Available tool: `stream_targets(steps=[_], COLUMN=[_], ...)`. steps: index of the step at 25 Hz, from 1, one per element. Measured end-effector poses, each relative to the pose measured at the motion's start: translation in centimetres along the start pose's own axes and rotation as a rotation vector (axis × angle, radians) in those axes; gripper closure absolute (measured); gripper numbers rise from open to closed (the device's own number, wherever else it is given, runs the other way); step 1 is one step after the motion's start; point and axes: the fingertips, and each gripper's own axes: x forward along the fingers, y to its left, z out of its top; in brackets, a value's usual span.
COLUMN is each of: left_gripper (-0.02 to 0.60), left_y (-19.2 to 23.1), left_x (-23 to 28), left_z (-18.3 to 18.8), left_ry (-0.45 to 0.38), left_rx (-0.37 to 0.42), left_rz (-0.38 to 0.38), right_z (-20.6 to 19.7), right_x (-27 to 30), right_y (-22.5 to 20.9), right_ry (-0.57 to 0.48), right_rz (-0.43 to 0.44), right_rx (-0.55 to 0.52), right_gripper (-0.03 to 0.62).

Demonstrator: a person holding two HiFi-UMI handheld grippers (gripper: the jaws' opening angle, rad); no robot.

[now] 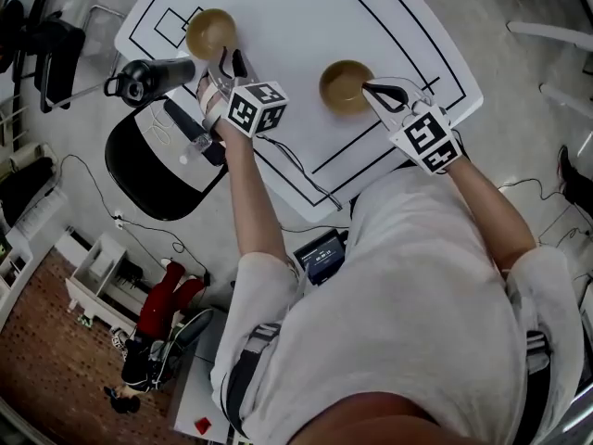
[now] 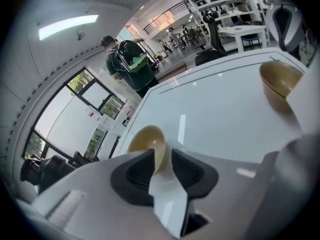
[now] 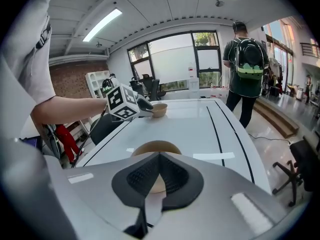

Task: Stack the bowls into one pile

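Tan round bowl (image 1: pixel 210 31) sits at the tip of the left gripper (image 2: pixel 162 160), whose jaws stand narrowly apart and clamp its near rim. A second tan bowl (image 1: pixel 343 84) lies just beyond the right gripper (image 3: pixel 159 160), whose pads are pressed together, holding nothing. Both bowls rest well apart on the white table with black lines (image 1: pixel 278 7).

The head view looks steeply down from above the person (image 1: pixel 417 313) at the white table (image 1: pixel 306 26) in its upper half. The left gripper view sits low and tilted, close behind its jaws, facing across the tabletop toward shelving (image 2: pixel 225 4) at upper right. The right gripper view sits level, facing windows (image 3: pixel 175 59) at top centre. All three share the left bowl (image 1: pixel 210 32) and right bowl (image 1: pixel 345 85). The right gripper view also catches the left gripper (image 3: pixel 148 109).
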Motion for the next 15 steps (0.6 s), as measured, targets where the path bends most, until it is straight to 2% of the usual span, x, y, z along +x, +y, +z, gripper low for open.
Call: stream_targets(steps=[7,10,15], left_gripper=[0.465,0.529,0.552], left_y=[-0.6,0.1,0.3], left_x=[1.5,1.7,1.1], left_z=[-0.9,-1.2,-1.0], left_ry=[0.096,0.125,0.122], left_rx=[0.098,0.142,0.128], left_rz=[0.005,0.052,0.064], right_z=[-0.8,-0.8,-0.9], right_x=[-0.6,-0.7,-1.1], right_y=[0.6,0.5,0.1], right_ry=[0.011,0.004,-0.002], right_rz=[0.020,0.015,0.005], right_rx=[0.017,0.023,0.029], right_gripper=[0.595,0.595,0.595])
